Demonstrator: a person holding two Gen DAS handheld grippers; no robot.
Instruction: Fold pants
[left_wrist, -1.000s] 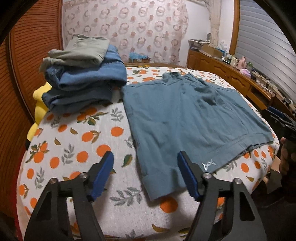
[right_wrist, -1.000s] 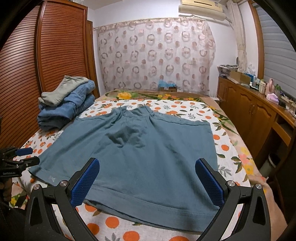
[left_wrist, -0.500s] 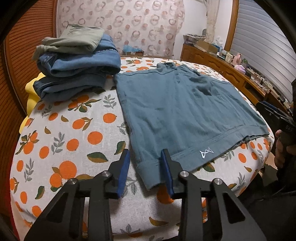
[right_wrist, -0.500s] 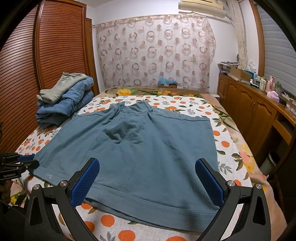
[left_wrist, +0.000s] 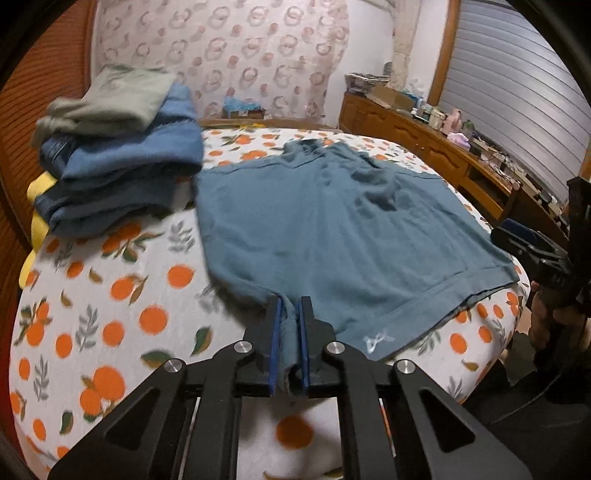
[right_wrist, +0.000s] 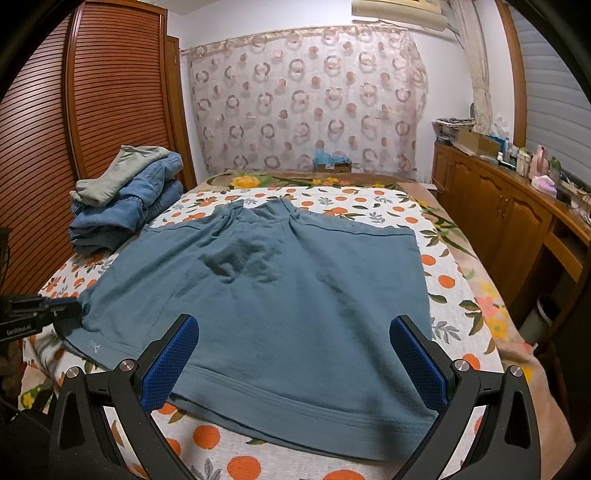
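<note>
Teal-blue short pants lie spread flat on the bed, waistband far, leg hems near. My left gripper is shut on the near left hem corner, and the cloth is bunched between its blue pads. In the right wrist view the same pants fill the middle, with the left gripper pinching their left corner. My right gripper stands open just above the near hem, its blue fingers wide apart and nothing between them. It also shows at the edge of the left wrist view, the right gripper held by a hand.
A stack of folded jeans with a grey-green garment on top sits at the bed's far left, over something yellow. The bed sheet has an orange-fruit print. A wooden cabinet runs along the right and a louvred wardrobe along the left.
The left gripper's jaws closed from wide open onto the pants' hem corner, and the cloth there bunched up and rose a little. The right gripper stayed where it was.
</note>
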